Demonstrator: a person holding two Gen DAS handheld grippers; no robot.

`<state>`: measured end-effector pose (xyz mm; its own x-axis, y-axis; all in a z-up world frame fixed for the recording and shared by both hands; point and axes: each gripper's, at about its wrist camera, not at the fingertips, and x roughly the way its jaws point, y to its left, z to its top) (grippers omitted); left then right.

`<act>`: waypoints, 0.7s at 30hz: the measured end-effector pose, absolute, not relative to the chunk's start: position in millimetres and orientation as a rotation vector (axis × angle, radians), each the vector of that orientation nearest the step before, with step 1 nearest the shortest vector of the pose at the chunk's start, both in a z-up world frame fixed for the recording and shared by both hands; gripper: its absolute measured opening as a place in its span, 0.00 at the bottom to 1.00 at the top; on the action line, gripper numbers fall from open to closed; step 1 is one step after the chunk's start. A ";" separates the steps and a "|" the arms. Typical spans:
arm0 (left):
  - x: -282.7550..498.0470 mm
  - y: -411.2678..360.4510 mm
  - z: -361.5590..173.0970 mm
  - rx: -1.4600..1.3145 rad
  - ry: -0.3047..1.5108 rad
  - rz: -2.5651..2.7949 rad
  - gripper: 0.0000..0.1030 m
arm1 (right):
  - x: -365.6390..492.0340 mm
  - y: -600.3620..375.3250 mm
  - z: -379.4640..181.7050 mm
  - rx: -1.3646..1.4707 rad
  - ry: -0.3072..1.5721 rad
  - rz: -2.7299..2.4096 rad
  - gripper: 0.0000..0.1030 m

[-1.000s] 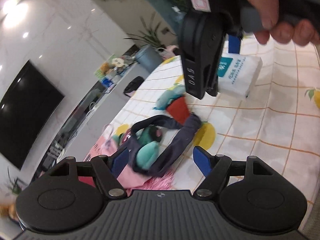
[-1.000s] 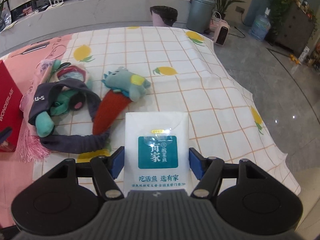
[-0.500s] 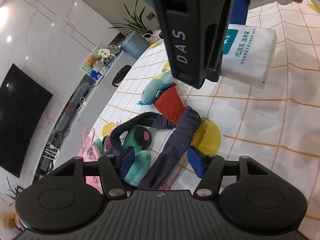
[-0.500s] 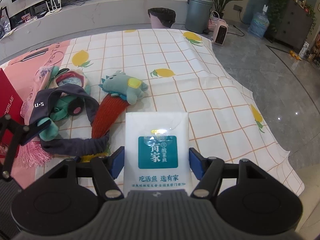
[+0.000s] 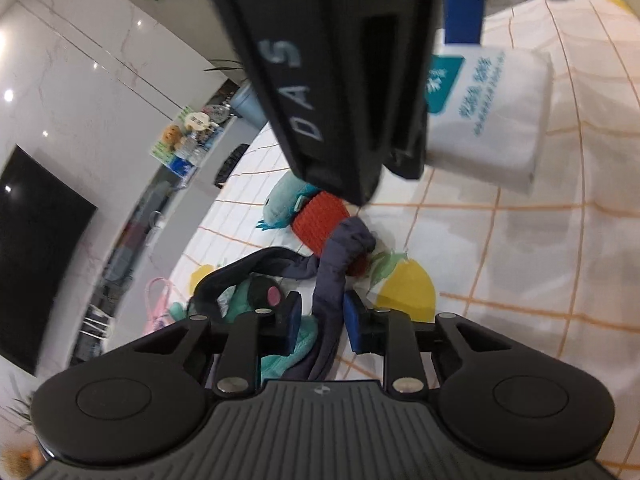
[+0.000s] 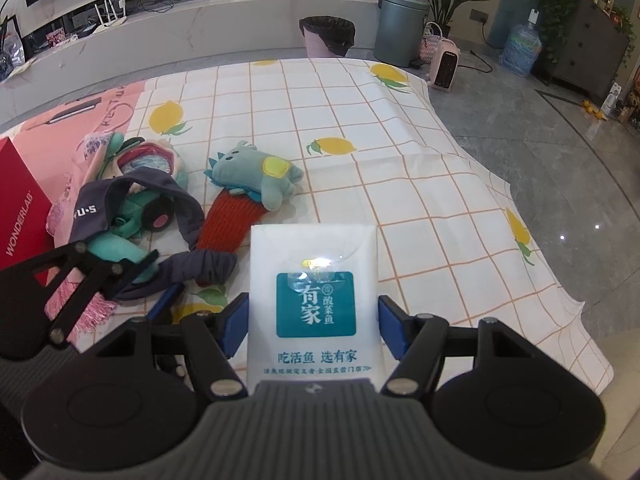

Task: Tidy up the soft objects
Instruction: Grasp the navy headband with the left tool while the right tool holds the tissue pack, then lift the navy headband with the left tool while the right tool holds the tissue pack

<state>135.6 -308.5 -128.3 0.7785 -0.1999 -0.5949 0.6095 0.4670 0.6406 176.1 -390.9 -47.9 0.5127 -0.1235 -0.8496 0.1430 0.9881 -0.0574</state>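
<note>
My right gripper (image 6: pixel 312 320) is shut on a white tissue pack (image 6: pixel 314 280) with a teal label, held above the lemon tablecloth (image 6: pixel 360 120). In the left wrist view its black body (image 5: pixel 320 80) fills the top, with the tissue pack (image 5: pixel 492 120) beside it. My left gripper (image 5: pixel 324 318) is low over a dark navy garment (image 5: pixel 332 280), and its jaws are closing with the garment's strap between the pads, the left pad still a little apart from it. The navy garment (image 6: pixel 132 188) loops over a teal plush (image 6: pixel 132 220). A red knitted piece (image 6: pixel 228 220) and a teal dinosaur plush (image 6: pixel 256 176) lie beside it.
A red box (image 6: pixel 20 208) marked WONDERLAB and a pink tasselled cloth (image 6: pixel 92 308) lie at the left. A pink bag (image 6: pixel 80 112) lies behind them. The tablecloth drops off the table's edge (image 6: pixel 520 264) at the right, with grey floor beyond.
My left gripper has moved forward and down onto the navy garment, and its jaws have narrowed around the strap. The right gripper has kept still with the tissue pack.
</note>
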 end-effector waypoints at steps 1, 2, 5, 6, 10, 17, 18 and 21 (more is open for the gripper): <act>139.7 -307.3 -126.3 0.945 0.486 -0.543 0.33 | 176.0 -391.2 -47.8 0.027 1.020 -0.158 0.64; 142.6 -306.5 -124.1 0.929 0.490 -0.556 0.42 | 176.0 -391.3 -47.9 0.030 1.020 -0.157 0.64; 149.6 -304.5 -117.7 0.881 0.497 -0.575 0.66 | 176.9 -391.9 -49.0 0.033 1.025 -0.161 0.64; 153.4 -303.6 -115.7 0.859 0.515 -0.593 0.66 | 177.2 -392.4 -49.1 0.037 1.025 -0.162 0.64; 164.7 -300.7 -111.7 0.808 0.568 -0.634 0.62 | 176.7 -396.2 -48.6 0.057 1.020 -0.179 0.65; 160.4 -302.2 -113.4 0.806 0.623 -0.720 0.13 | 176.9 -399.9 -49.7 0.079 1.021 -0.187 0.65; 158.9 -301.9 -113.3 0.799 0.628 -0.717 0.12 | 177.0 -401.0 -49.8 0.083 1.021 -0.189 0.65; 157.9 -297.7 -110.1 0.753 0.675 -0.684 0.08 | 176.3 -402.9 -51.1 0.087 1.025 -0.189 0.65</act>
<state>157.9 -297.7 -110.1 0.5926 -0.3019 -0.7468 0.7505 0.5436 0.3758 176.3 -402.9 -51.1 0.5043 -0.1160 -0.8557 0.1975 0.9802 -0.0164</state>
